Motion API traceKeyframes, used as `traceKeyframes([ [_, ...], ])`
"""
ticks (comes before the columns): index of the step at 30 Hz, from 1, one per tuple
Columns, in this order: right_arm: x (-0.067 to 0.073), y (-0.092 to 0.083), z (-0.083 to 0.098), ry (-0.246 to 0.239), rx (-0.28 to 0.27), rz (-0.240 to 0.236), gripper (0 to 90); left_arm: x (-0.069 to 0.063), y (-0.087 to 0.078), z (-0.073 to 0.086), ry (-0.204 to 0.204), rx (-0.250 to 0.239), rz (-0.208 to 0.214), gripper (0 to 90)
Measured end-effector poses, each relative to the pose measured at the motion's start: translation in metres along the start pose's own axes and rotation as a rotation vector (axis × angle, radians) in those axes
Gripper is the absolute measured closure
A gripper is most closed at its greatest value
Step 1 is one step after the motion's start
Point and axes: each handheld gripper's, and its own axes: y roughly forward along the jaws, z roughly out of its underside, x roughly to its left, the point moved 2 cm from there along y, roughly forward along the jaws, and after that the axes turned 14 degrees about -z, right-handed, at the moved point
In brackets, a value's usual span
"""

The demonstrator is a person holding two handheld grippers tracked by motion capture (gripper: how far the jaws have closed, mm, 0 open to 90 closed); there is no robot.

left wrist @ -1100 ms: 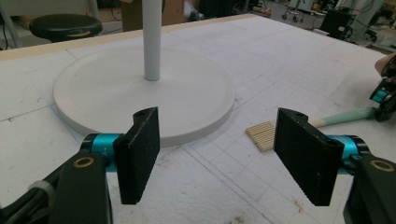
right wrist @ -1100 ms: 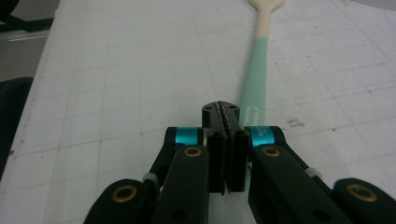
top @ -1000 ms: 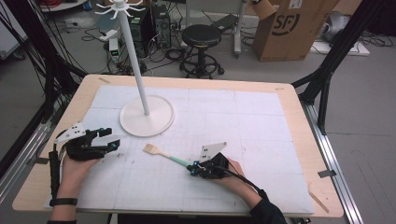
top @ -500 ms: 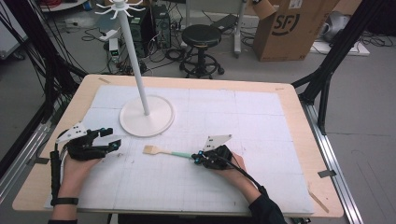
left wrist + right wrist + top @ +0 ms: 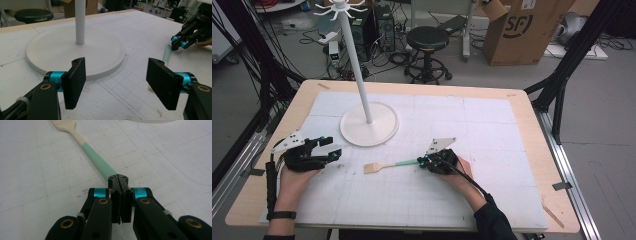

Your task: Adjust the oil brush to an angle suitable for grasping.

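behind the surface (image 5: 522, 125) stand a black stool (image 5: 428, 37), a cardboard box (image 5: 527, 25) and tangled cables on a grey floor; a white gridded mat covers the wooden top. the right hand-held gripper (image 5: 425, 161) has its jaws pressed together on the mint end of a small spatula (image 5: 393, 164), whose pale wooden blade points away from it toward the left hand-held gripper (image 5: 333, 155). that one rests low with its jaws wide apart, holding nothing, just short of the round base of the white hanger stand (image 5: 369, 125).

the step in hand looks like lifting the spatula by its handle tip. to do it well, the grip should stay square so the long blade does not swing or droop, and the lift should go straight up before any turn toward the stand.

the right gripper view shows the spatula (image 5: 96, 161) running straight out from the shut jaws, a detail too small in the high view. the left gripper view shows the stand base (image 5: 75, 50) directly ahead and the right hand-held gripper (image 5: 178, 44) off to one side.
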Motion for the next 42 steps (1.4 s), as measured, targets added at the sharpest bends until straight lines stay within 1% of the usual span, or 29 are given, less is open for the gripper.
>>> traceKeyframes([
  [3,-0.002,0.001,0.000,0.005,-0.005,0.005,89.7,0.000,0.001,0.000,0.000,0.003,-0.002,32.8],
  [4,-0.003,0.001,0.000,0.013,-0.010,0.004,89.7,0.000,0.001,0.000,0.004,0.005,-0.002,32.8],
  [5,-0.005,0.001,0.000,0.006,-0.014,0.003,89.6,0.000,0.001,0.000,0.004,0.006,-0.003,32.8],
  [6,-0.004,0.001,0.000,0.015,-0.018,0.004,89.6,0.000,0.001,0.000,0.002,0.006,-0.004,32.8],
  [7,-0.005,-0.001,0.000,0.017,-0.020,0.008,89.5,0.000,0.000,0.000,0.002,0.003,-0.004,32.8],
  [9,-0.006,-0.009,-0.001,0.024,-0.046,0.002,87.5,0.001,-0.001,0.000,0.000,0.003,-0.009,32.6],
  [11,-0.008,-0.024,-0.002,0.038,-0.087,0.008,86.7,0.002,-0.002,0.000,-0.006,0.004,-0.016,32.4],
  [13,-0.010,-0.041,-0.001,0.044,-0.132,0.025,84.8,0.003,-0.003,0.000,-0.006,0.006,-0.019,32.0],
  [14,-0.012,-0.050,0.000,0.043,-0.149,0.040,82.9,0.003,-0.003,0.000,-0.007,0.006,-0.019,31.9],
  [16,-0.015,-0.070,0.006,0.058,-0.174,0.061,80.1,0.003,-0.004,0.000,-0.006,0.003,-0.021,31.7],
  [20,-0.023,-0.110,0.026,0.095,-0.242,0.119,71.2,0.004,-0.005,0.001,-0.012,0.003,-0.031,30.9],
  [22,-0.028,-0.128,0.038,0.129,-0.274,0.156,65.2,0.005,-0.006,0.002,-0.013,0.005,-0.035,30.4],
  [24,-0.033,-0.143,0.050,0.161,-0.311,0.180,59.8,0.005,-0.006,0.002,-0.013,0.006,-0.038,30.0],
  [26,-0.036,-0.153,0.061,0.182,-0.338,0.208,53.3,0.006,-0.007,0.003,-0.014,0.004,-0.042,29.8],
  [28,-0.039,-0.160,0.070,0.202,-0.358,0.225,48.9,0.006,-0.008,0.003,-0.016,0.003,-0.040,29.2],
  [31,-0.043,-0.166,0.079,0.233,-0.381,0.252,41.3,0.006,-0.008,0.003,-0.020,0.001,-0.047,28.5],
  [35,-0.045,-0.171,0.088,0.251,-0.391,0.267,38.7,0.005,-0.009,0.002,-0.030,-0.002,-0.052,27.6],
  [38,-0.046,-0.175,0.093,0.257,-0.407,0.287,35.3,0.004,-0.009,0.001,-0.026,-0.011,-0.053,27.0],
  [42,-0.048,-0.180,0.100,0.297,-0.442,0.293,29.6,0.005,-0.010,0.001,-0.032,-0.011,-0.060,26.2],
])
